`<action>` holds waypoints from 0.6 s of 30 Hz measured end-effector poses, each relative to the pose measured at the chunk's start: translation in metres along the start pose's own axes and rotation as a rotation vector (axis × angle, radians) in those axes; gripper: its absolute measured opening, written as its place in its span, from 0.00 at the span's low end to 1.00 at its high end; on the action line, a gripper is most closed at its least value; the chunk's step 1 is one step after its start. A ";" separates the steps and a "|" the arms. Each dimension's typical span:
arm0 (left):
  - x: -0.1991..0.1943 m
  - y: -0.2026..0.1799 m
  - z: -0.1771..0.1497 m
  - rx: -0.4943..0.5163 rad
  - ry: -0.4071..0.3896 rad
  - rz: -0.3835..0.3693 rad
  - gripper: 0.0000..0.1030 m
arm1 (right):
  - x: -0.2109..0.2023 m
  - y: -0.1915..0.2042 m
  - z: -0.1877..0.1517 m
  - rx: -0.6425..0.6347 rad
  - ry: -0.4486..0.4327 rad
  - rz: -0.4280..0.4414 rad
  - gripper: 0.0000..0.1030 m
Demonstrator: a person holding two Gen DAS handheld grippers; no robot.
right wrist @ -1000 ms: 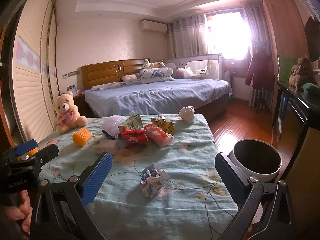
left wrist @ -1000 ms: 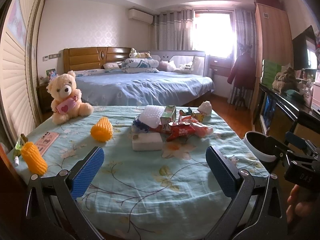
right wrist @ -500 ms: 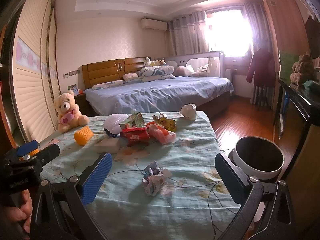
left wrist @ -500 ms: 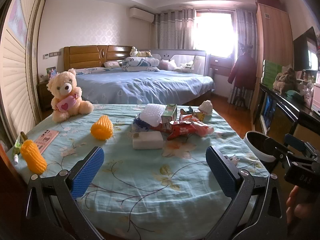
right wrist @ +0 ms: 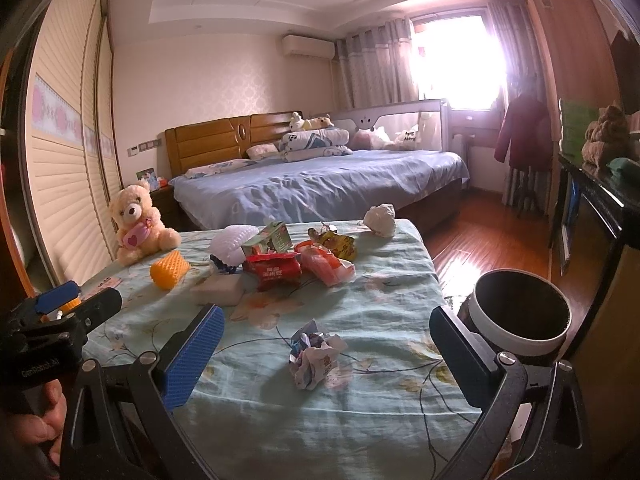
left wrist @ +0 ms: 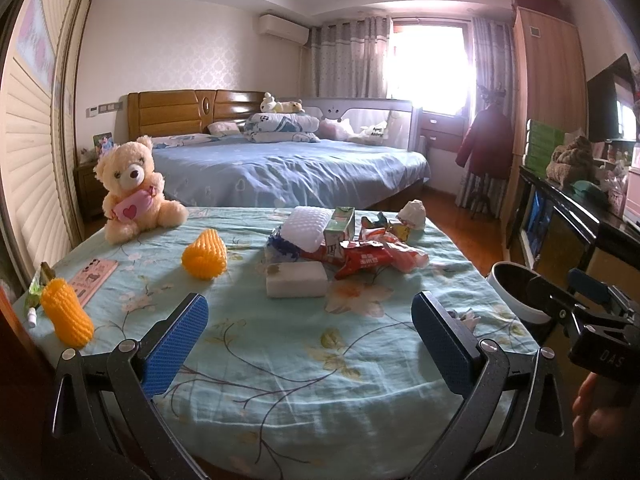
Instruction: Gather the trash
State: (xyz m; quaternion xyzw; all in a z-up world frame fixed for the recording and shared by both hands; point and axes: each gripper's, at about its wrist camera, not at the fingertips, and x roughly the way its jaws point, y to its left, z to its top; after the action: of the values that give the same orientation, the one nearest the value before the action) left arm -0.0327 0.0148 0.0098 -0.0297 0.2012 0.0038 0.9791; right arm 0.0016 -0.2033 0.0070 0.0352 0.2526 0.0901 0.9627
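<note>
Trash lies on a table under a light green floral cloth [left wrist: 280,344]. A crumpled paper ball [right wrist: 316,354] sits near the front edge, between the fingers of my right gripper [right wrist: 328,356], which is open and above it. Farther back lie red snack wrappers [right wrist: 274,270] [left wrist: 368,258], a green carton [left wrist: 339,226], a white foam net [left wrist: 306,226], a white block [left wrist: 296,284] and a white paper wad [right wrist: 380,220]. My left gripper [left wrist: 310,340] is open over bare cloth, short of the white block. A white-rimmed bin [right wrist: 520,316] stands on the floor at the table's right.
A teddy bear [left wrist: 134,194], two orange foam nets [left wrist: 204,254] [left wrist: 66,316] and a pink card [left wrist: 94,280] occupy the table's left. A blue bed [left wrist: 288,172] lies behind. A dark cabinet [left wrist: 580,224] lines the right wall, with wooden floor [right wrist: 480,232] between.
Both views have crept slightly forward toward the table. The crumpled paper ball now sits a little closer between the right gripper's fingers. Both grippers stay open.
</note>
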 end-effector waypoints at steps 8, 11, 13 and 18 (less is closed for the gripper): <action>0.000 0.000 -0.001 0.000 0.001 0.001 1.00 | 0.001 0.000 -0.001 0.002 0.007 0.002 1.00; 0.000 0.000 -0.001 0.000 0.001 0.000 1.00 | 0.004 0.000 -0.001 0.005 0.016 0.003 1.00; 0.000 0.000 -0.001 0.000 0.002 0.002 1.00 | 0.005 0.000 -0.001 0.008 0.021 0.005 1.00; 0.004 0.003 -0.004 -0.003 0.016 -0.001 1.00 | 0.008 -0.001 0.000 0.015 0.036 0.009 1.00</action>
State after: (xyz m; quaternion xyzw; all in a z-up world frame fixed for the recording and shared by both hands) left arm -0.0301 0.0179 0.0045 -0.0315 0.2089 0.0036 0.9774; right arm 0.0087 -0.2031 0.0028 0.0419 0.2706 0.0932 0.9573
